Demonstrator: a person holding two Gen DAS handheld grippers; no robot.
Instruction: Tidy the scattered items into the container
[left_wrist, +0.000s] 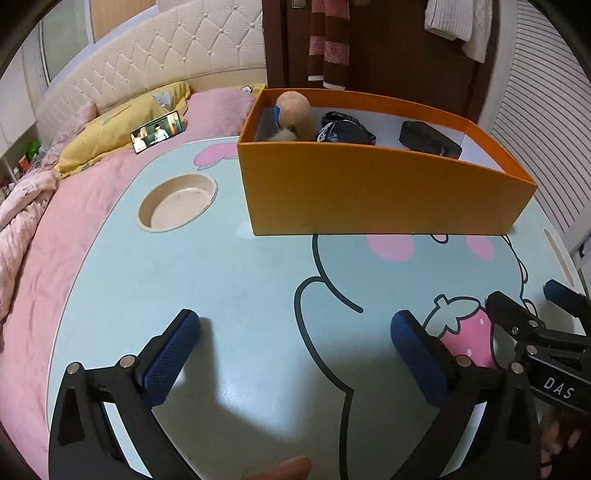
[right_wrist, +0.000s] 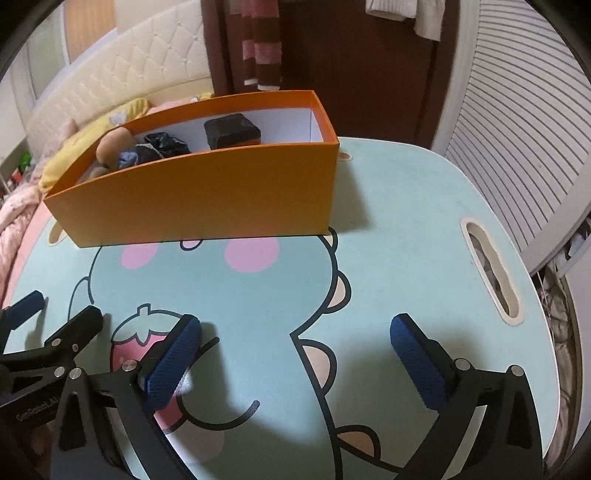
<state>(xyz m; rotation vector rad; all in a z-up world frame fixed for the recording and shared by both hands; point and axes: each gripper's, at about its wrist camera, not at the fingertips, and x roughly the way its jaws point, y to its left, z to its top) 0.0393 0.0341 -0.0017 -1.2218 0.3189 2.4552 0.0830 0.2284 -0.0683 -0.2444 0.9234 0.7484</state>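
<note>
box: the orange box (left_wrist: 369, 192) sits at the far side of the table (left_wrist: 229, 280), open top up, its long wall facing both grippers; judged a sensible spot, since either hand can reach over the near wall and drop things in
contents: a tan plush toy (left_wrist: 293, 110) stands at the left end, taller than the wall; a dark crumpled bag (left_wrist: 345, 129) lies beside it near the middle; a black case (left_wrist: 428, 140) lies toward the right end; the right wrist view shows the same three in the same order, the case (right_wrist: 232, 131) plainest; the white floor of the box at the far right end looks bare
table top: no loose item shows on the printed surface in either view; the round cup recess (left_wrist: 177, 202) holds nothing; the slot handle (right_wrist: 491, 273) is at the right edge; judgement: the tidying looks finished or nearly so, though the near edge under the grippers is hidden
off-table: a phone (left_wrist: 158, 132) with a lit screen rests on the bed beyond the table; judged not part of the task
left gripper (left_wrist: 295, 354): low over the near part of the table; jaws spread wide; nothing between the blue pads (left_wrist: 173, 354); whether the tips touch the surface I cannot tell
right gripper (right_wrist: 295, 354): alongside the left one, over the strawberry print; jaws equally wide; holds nothing
posture: both point at the box from a withdrawn position; judged a rest pose, not an approach
</note>
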